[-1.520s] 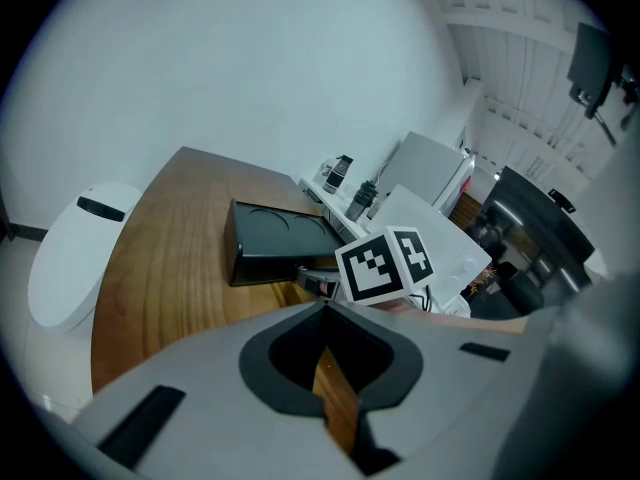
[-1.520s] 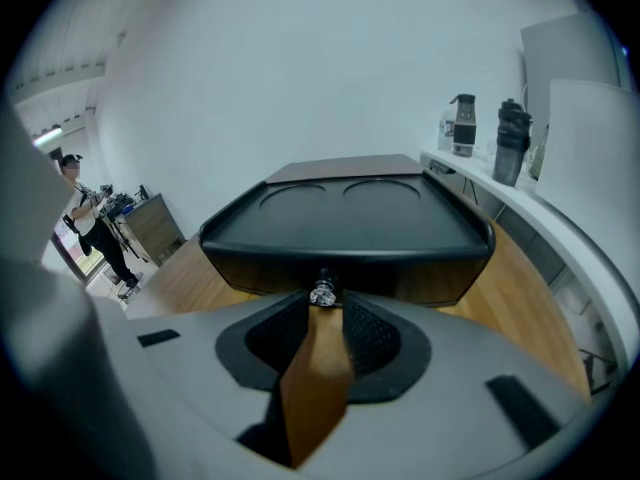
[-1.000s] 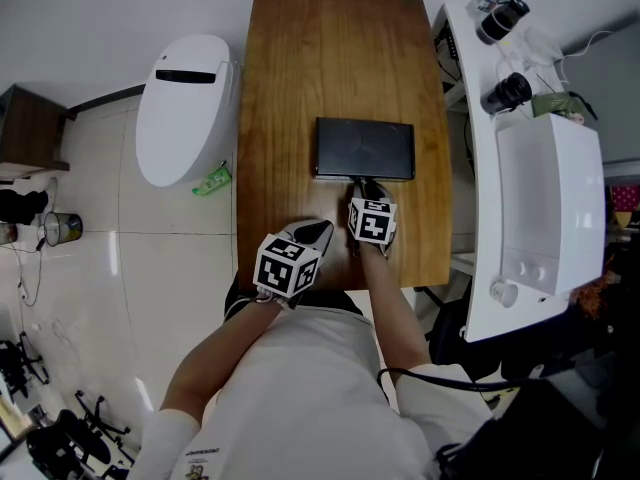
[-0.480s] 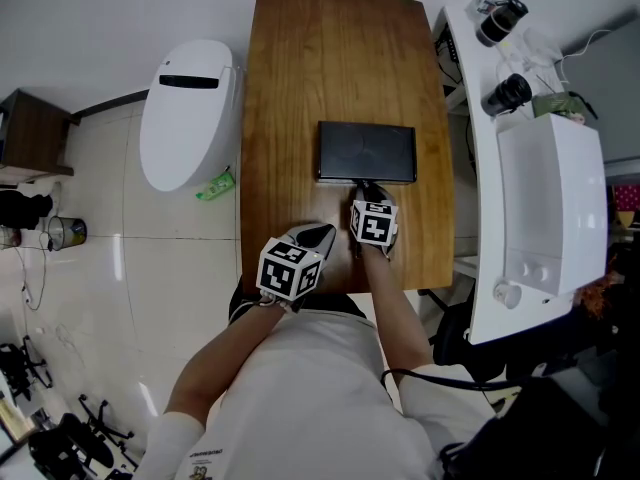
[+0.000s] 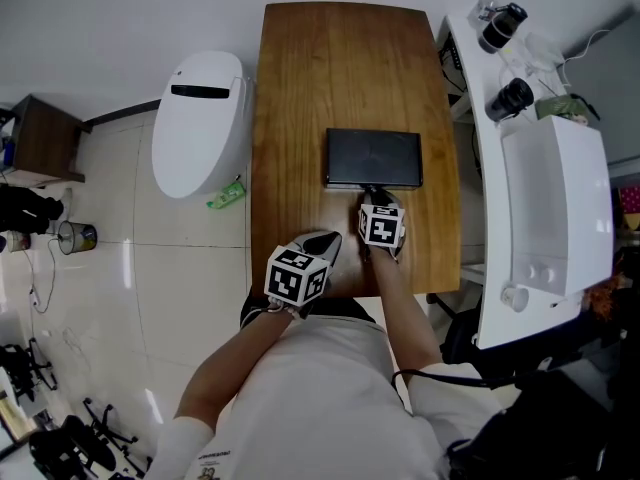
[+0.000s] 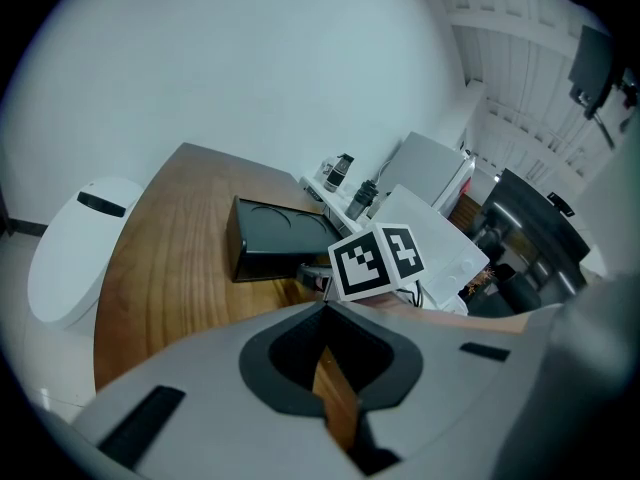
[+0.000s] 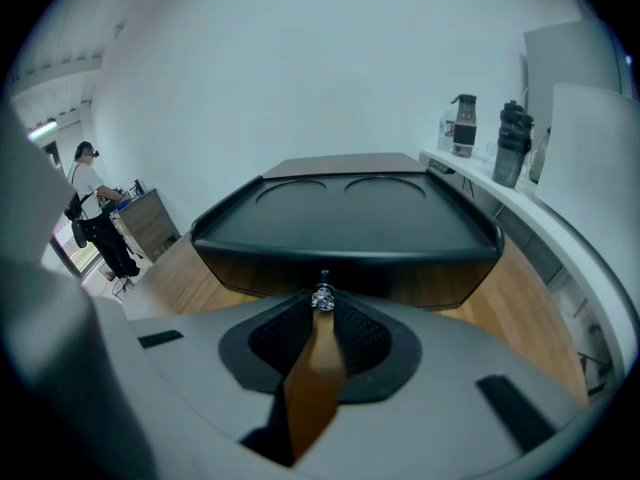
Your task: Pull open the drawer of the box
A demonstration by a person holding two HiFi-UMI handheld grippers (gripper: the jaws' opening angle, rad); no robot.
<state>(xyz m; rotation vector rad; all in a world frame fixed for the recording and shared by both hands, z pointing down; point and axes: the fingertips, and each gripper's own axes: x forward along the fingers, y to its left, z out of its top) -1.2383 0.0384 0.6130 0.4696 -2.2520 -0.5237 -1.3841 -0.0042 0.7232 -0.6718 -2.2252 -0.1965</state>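
Observation:
A flat black box (image 5: 373, 158) lies on the wooden table (image 5: 300, 78). Its drawer front faces me and sits flush with the box. My right gripper (image 5: 371, 191) is at the middle of that front, jaws shut on the small silver drawer knob (image 7: 322, 299), which shows right at the fingertips under the box (image 7: 345, 218). My left gripper (image 5: 330, 239) hovers near the table's front edge, left of the right one, shut with nothing in it. From its view the box (image 6: 275, 233) lies ahead, with the right gripper's marker cube (image 6: 380, 258) in front.
A white oval toilet-like unit (image 5: 200, 118) stands on the tiled floor left of the table. A white counter (image 5: 550, 198) with two dark bottles (image 5: 505, 58) runs along the right. A person (image 7: 90, 203) stands far off at the left.
The head view has shifted a little; the box and both grippers keep the same places relative to each other. The drawer has not visibly moved.

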